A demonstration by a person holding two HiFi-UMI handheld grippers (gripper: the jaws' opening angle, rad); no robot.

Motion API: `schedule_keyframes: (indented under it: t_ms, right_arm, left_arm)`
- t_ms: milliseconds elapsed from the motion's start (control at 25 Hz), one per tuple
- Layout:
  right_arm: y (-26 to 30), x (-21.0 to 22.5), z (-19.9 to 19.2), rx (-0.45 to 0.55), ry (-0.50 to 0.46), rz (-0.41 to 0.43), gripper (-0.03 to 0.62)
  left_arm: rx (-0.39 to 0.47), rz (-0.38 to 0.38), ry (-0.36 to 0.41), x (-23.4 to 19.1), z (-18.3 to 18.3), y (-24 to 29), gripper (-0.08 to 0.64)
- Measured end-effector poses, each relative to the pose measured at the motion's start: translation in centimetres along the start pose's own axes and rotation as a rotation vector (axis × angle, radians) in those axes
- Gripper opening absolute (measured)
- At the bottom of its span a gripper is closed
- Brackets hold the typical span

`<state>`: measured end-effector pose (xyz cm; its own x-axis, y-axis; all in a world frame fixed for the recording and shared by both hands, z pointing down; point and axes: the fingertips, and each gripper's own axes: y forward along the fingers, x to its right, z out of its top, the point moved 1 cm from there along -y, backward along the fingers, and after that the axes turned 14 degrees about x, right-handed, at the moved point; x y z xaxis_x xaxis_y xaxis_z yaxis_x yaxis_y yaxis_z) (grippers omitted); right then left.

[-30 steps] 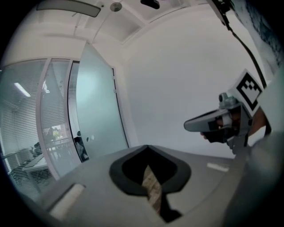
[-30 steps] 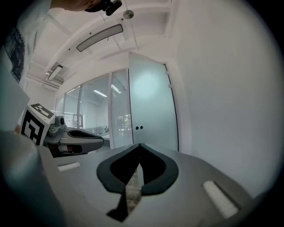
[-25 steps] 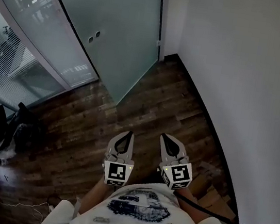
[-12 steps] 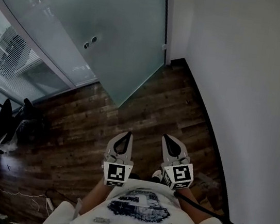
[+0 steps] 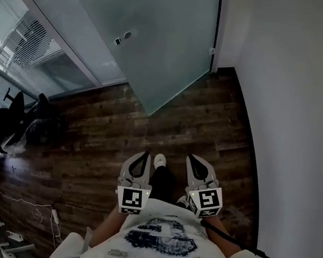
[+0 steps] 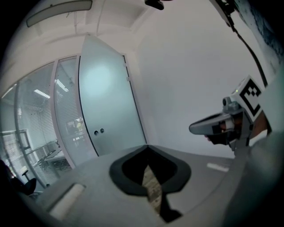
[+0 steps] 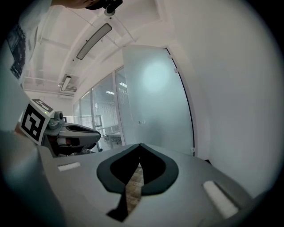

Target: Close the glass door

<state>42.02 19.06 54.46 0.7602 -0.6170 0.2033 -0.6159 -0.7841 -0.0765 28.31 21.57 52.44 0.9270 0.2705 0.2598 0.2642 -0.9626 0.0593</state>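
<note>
The frosted glass door (image 5: 162,41) stands swung open from the white wall, hinged at its right edge (image 5: 212,50). Two small round holes (image 5: 122,38) sit near its free edge. It also fills the middle of the left gripper view (image 6: 106,102) and the right gripper view (image 7: 155,102). My left gripper (image 5: 145,153) and right gripper (image 5: 192,157) are held side by side low before my chest, well short of the door and touching nothing. Both are shut and empty, tips meeting (image 6: 147,146) (image 7: 140,144). Each shows from the side in the other's view (image 6: 197,128) (image 7: 94,133).
A white wall (image 5: 296,115) runs along the right. A glass partition with blinds (image 5: 34,52) stands left of the door. Office chairs (image 5: 9,102) and floor cables with a power strip (image 5: 55,218) lie at the left. My shoe (image 5: 159,161) steps on the dark wood floor (image 5: 211,121).
The door and wall have shifted right and nearer as I stepped forward. A shoe has come into view between the grippers. Both grippers stayed shut, side by side.
</note>
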Motion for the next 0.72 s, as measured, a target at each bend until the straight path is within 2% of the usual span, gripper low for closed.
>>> schedule_keyframes:
  t_ms: [320, 480, 720]
  right_arm:
    - [7.0, 2.7, -0.9, -0.036, -0.024, -0.013, 0.006]
    - [12.7, 3.0, -1.6, -0.057, -0.030, 0.009, 0.006]
    - [23.6, 1.8, -2.1, -0.070, -0.023, 0.061, 0.006]
  left_arm:
    - [0.011, 0.013, -0.026, -4.5, -1.3, 5.8, 0.002]
    - [0.002, 0.043, -0.035, -9.1, -2.5, 9.1, 0.002]
    - [-0.055, 0.079, -0.053, -17.3, -5.6, 14.0, 0.002]
